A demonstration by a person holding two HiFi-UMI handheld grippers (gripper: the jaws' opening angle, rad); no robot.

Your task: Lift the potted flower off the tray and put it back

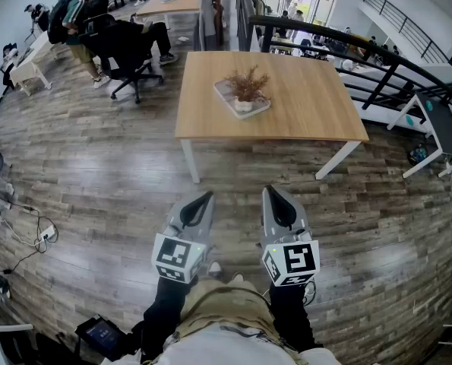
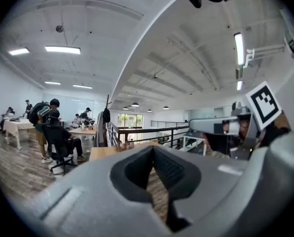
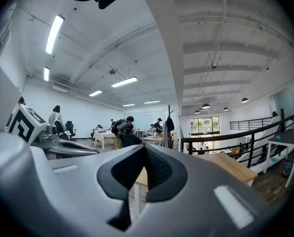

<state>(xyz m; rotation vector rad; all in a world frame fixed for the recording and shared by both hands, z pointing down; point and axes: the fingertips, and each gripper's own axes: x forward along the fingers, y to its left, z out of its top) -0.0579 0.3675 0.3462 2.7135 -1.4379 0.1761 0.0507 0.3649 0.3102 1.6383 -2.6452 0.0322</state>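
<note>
The potted flower [image 1: 246, 87], a dry brown sprig in a small white pot, stands on a pale tray [image 1: 226, 96] in the middle of the wooden table [image 1: 309, 105], far ahead of me. Both grippers hang low over the floor, well short of the table. The left gripper [image 1: 205, 198] and the right gripper [image 1: 272, 191] are side by side, shut and empty. In the left gripper view the shut tips [image 2: 153, 149] point toward the table, and the flower [image 2: 123, 145] shows small beyond them. The right gripper view shows its shut tips [image 3: 145, 147] and the table [image 3: 233, 166] at the right.
The floor is wood planks. People sit at desks behind a black office chair [image 1: 131, 61] at the back left. A black railing [image 1: 377, 63] runs behind the table to the right, with a dark side table [image 1: 444, 124] near it. Cables [image 1: 36, 234] lie on the floor at the left.
</note>
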